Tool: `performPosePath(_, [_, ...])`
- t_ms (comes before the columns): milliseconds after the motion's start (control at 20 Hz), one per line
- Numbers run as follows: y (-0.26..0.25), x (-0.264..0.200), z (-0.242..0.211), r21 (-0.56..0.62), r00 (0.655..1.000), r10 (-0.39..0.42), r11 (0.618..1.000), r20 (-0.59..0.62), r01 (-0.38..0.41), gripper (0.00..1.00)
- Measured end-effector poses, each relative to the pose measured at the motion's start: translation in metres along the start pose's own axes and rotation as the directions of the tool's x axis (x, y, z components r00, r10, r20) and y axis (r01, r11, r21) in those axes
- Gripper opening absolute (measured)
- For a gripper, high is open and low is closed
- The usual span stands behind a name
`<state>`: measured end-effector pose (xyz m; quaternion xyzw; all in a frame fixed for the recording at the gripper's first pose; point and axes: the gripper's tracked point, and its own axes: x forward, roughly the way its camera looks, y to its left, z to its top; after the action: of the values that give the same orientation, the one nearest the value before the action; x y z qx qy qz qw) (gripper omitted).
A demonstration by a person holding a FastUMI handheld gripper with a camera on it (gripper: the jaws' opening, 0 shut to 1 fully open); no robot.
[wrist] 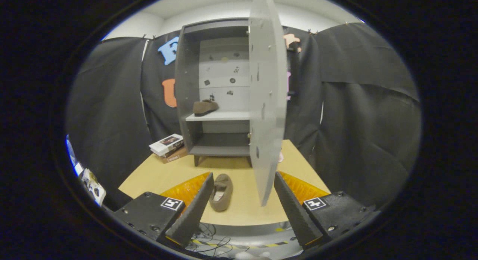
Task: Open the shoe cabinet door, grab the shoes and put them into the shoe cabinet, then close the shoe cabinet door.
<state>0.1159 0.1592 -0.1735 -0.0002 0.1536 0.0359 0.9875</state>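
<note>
Now, stacked boxes sit left of the shoe cabinet, one shoe already on its middle shelf. The hand-held gripper hangs wide open, holding nothing; the second shoe lies on the tabletop just inside its left finger. Best approach: lower straight, pinch across the sides. The open door hides the cabinet's right side.

The desk carries a shoe between the tongs' spread fingers. Beyond them stand the shoe cabinet and stacked books.
</note>
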Motion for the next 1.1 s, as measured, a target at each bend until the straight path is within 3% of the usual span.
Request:
performPosePath(400, [0.077, 0.103, -0.076, 0.031, 0.985, 0.102, 0.995, -0.136, -0.099, 1.00])
performPosePath(550, [0.104, 0.145, -0.103, 0.098, 0.968, 0.145, 0.987, -0.203, -0.127, 1.00])
performPosePath(1100, [0.115, 0.285, -0.166, 0.163, 0.920, 0.132, 0.984, -0.368, -0.075, 1.00])
